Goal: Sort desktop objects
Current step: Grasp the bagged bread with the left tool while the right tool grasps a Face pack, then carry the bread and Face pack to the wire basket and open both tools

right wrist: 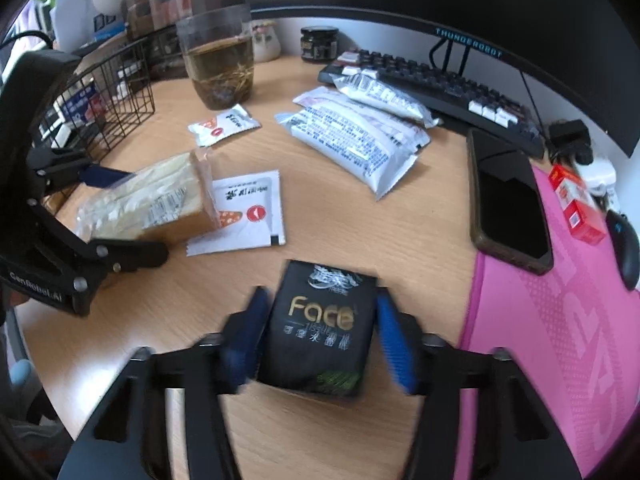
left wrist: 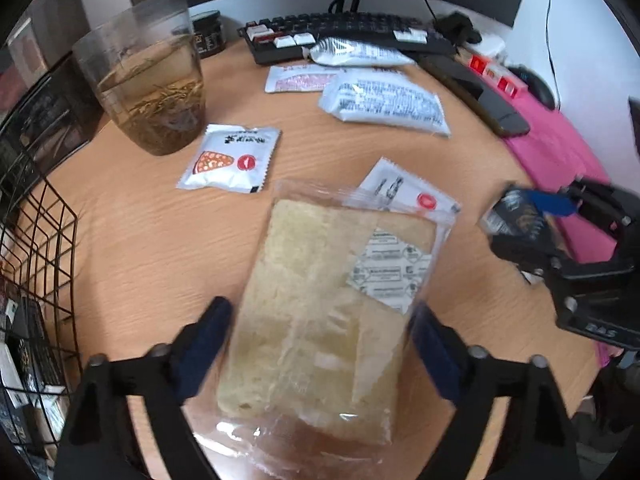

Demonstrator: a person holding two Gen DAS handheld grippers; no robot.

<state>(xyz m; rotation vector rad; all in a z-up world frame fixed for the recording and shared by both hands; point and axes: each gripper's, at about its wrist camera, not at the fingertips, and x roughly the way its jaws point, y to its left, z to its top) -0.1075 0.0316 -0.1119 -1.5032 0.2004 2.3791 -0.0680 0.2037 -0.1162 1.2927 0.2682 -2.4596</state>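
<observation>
**Both jaws around packets on a crowded worktop**

Your left gripper [left wrist: 320,344] points down at a bagged slice of bread [left wrist: 320,312] lying mid-worktop [left wrist: 140,248]. Its jaws stand wide, one on each long side of the bag; the right one is at the wrapper's edge, the left just beside it, and you cannot tell whether either presses. The bag's far corner overlaps a white sachet [left wrist: 408,192]. A second sachet [left wrist: 230,160] lies apart, towards the glass of tea [left wrist: 148,92].

To your left a wire basket [left wrist: 36,248] borders the worktop; bare wood runs between it and the bread. Behind, three white pouches [left wrist: 384,104] lie against the keyboard [left wrist: 348,32], so room there is tight.

Your right gripper [right wrist: 318,334] straddles a black tissue pack [right wrist: 320,328] near the front edge, beside the pink mat [right wrist: 560,320]. Its jaws are drawn in narrow with the pack between them; the left pad looks to be touching the pack, a slim gap shows at the right, and blur hides whether they grip. A phone [right wrist: 508,204] lies at the mat's edge, a red box [right wrist: 576,204] beyond it. Bare wood lies between the tissue pack and the bread.
</observation>
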